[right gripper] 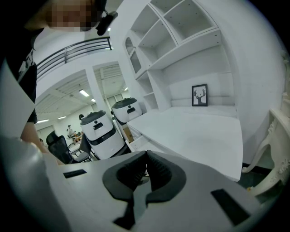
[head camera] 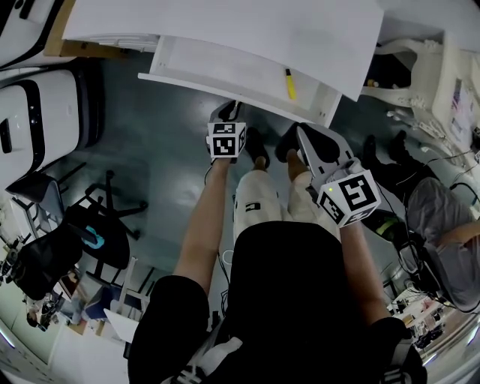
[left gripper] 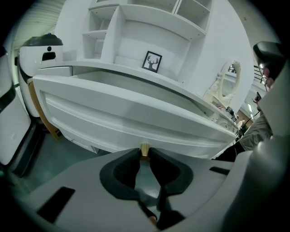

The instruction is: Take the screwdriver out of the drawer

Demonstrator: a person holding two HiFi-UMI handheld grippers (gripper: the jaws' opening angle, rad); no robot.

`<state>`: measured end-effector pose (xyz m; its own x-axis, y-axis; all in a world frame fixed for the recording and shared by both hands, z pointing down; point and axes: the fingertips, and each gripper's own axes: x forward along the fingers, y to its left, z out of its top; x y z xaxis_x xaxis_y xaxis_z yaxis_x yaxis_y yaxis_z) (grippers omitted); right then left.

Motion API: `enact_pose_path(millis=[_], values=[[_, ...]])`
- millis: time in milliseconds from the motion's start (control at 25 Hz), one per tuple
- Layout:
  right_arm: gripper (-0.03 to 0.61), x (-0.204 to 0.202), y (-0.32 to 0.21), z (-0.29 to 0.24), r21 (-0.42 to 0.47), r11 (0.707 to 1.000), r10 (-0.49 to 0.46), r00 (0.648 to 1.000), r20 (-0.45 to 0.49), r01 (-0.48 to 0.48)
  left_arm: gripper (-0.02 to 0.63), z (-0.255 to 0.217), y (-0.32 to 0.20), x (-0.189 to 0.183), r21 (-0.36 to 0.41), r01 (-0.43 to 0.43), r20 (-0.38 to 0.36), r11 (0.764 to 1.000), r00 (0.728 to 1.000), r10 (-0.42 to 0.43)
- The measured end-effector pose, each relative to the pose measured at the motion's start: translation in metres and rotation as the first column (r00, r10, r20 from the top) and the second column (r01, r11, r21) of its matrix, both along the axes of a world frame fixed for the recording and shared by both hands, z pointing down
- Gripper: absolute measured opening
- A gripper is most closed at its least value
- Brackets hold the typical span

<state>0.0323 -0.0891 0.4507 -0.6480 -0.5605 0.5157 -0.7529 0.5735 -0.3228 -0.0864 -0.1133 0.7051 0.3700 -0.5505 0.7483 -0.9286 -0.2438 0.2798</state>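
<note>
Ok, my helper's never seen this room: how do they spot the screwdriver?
Find the white desk, then the open drawer under its top. The screwdriver lies inside, near the right end in the head view: the only yellow thing there.

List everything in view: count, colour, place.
desk: one, white, top of the head view
drawer: one, white, open under the desk
screwdriver: one, yellow, inside the drawer, towards its right end
knob: one, brass, on the drawer front
picture: one, black frame, on the shelf behind the desk
machines: two, white and black, left of the desk
office chair: one, black, on the floor at left
seated person: one, grey top, right edge
left gripper: one, grey, fingers shut on the knob
right gripper: one, grey, fingers together, empty
</note>
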Motion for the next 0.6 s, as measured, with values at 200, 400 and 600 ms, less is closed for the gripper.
enact_pose_path(millis=[200,400,600], values=[[0.017,-0.004,0.002,0.002,-0.008,1.0,-0.005,1.0,-0.003,0.005,0.084,0.002,0.018,-0.008,-0.019,0.01,-0.013,1.0,1.0,-0.01],[0.017,-0.003,0.002,0.003,-0.014,1.0,-0.013,1.0,-0.015,0.012,0.084,0.001,0.038,-0.013,-0.035,0.027,-0.021,0.999,0.999,-0.028],[0.017,-0.001,0.003,0.007,-0.028,1.0,-0.012,1.0,-0.023,0.012,0.084,0.002,0.048,-0.017,-0.045,0.024,-0.023,0.999,0.999,-0.025]])
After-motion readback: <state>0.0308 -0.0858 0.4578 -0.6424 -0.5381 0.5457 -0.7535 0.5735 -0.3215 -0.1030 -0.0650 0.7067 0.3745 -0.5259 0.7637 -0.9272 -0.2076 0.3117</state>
